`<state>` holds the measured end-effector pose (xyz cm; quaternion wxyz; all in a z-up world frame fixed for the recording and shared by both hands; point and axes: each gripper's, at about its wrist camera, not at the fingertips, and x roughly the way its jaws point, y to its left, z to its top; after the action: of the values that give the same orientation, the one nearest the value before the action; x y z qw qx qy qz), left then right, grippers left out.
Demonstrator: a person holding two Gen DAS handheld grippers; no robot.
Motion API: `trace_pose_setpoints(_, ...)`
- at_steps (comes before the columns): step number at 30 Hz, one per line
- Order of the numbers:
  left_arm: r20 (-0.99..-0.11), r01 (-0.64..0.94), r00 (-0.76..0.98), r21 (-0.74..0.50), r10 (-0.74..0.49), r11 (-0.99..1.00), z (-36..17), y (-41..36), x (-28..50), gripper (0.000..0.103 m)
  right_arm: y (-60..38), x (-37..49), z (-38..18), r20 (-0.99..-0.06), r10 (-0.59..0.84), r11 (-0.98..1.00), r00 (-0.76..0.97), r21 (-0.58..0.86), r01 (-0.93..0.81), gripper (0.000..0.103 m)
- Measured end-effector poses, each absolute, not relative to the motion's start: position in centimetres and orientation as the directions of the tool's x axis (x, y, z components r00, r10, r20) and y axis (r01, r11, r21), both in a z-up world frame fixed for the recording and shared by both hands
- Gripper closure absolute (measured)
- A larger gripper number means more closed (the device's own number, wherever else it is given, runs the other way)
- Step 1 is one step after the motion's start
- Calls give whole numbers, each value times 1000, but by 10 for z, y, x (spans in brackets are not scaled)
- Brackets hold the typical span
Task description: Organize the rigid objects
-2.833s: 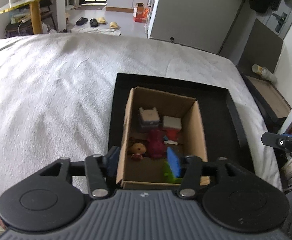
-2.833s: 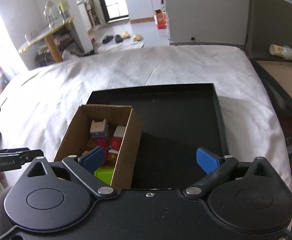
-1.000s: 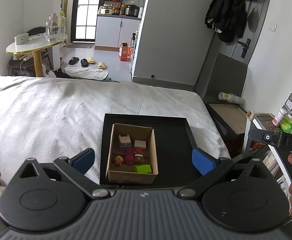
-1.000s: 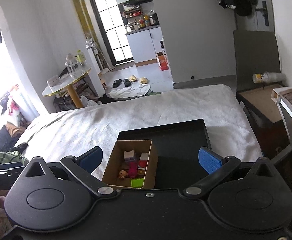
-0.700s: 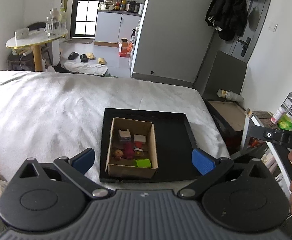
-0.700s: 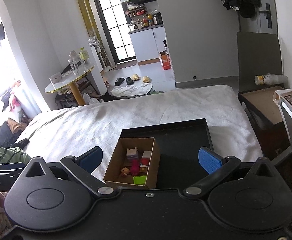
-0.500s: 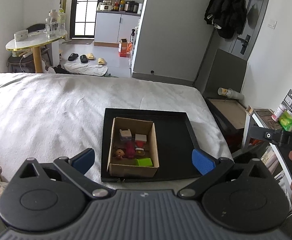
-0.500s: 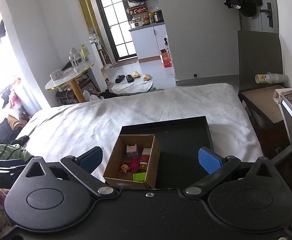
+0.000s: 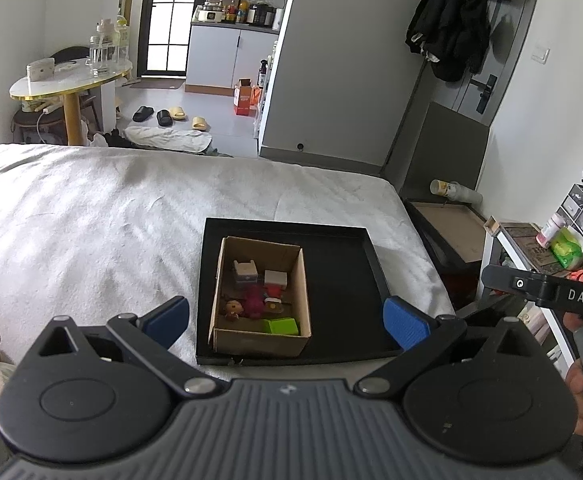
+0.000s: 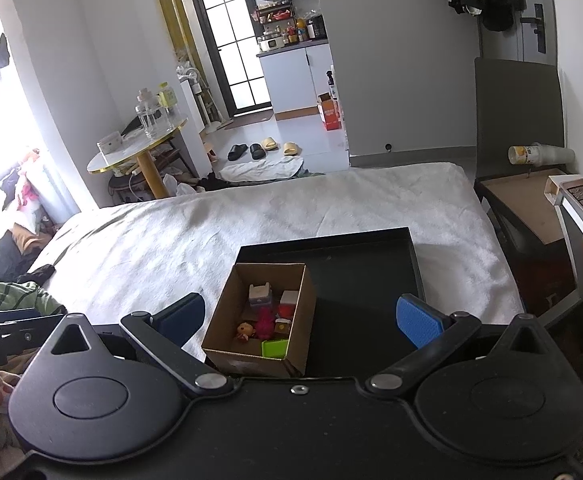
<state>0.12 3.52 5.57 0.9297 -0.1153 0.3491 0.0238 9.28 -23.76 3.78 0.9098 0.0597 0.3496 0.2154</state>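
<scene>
A cardboard box [image 9: 227, 268] [image 10: 303, 316] stands in the left part of a black tray [image 9: 343, 280] [image 10: 363, 272] on a white bed. Inside it lie several small toys: a green block [image 9: 281, 326] [image 10: 274, 348], a magenta figure [image 9: 253, 304] [image 10: 265, 325], a small doll [image 9: 233, 308], a grey block [image 9: 245, 272] and a red and white block [image 9: 275, 280]. My left gripper [image 9: 285, 320] is open and empty, held well back from and above the box. My right gripper [image 10: 301, 318] is open and empty, also well back.
The white bed cover [image 9: 91, 216] stretches left of the tray. A low side table [image 9: 447, 224] with a can stands right of the bed. A shelf with clutter [image 9: 563, 240] is at the far right. A round table [image 9: 67, 80] stands beyond the bed.
Both grippers have pulled far back and up from the box since 2.8 s ago. The left gripper has opened wide. In the last second the views barely shift.
</scene>
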Motion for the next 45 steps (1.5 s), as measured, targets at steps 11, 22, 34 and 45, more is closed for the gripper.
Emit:
trace_pose_setpoints(11,-656,-129,754,-186,-26,974,57,36,0,0,-236,91,37,-611,435,899,661,260,-352,0)
trace_pose_setpoints(22,-660,-129,751,-184,-25,975,58,35,1,0,-236,91,37,-612,435,899,661,259,-353,0)
trace_pose_setpoints(34,-660,-134,751,-189,-25,973,54,36,1,0,-237,91,36,-618,431,901,658,257,-348,0)
trace_pose_setpoints(45,-663,-129,748,-180,-23,975,52,36,3,0,-240,91,35,-621,427,904,658,262,-339,0)
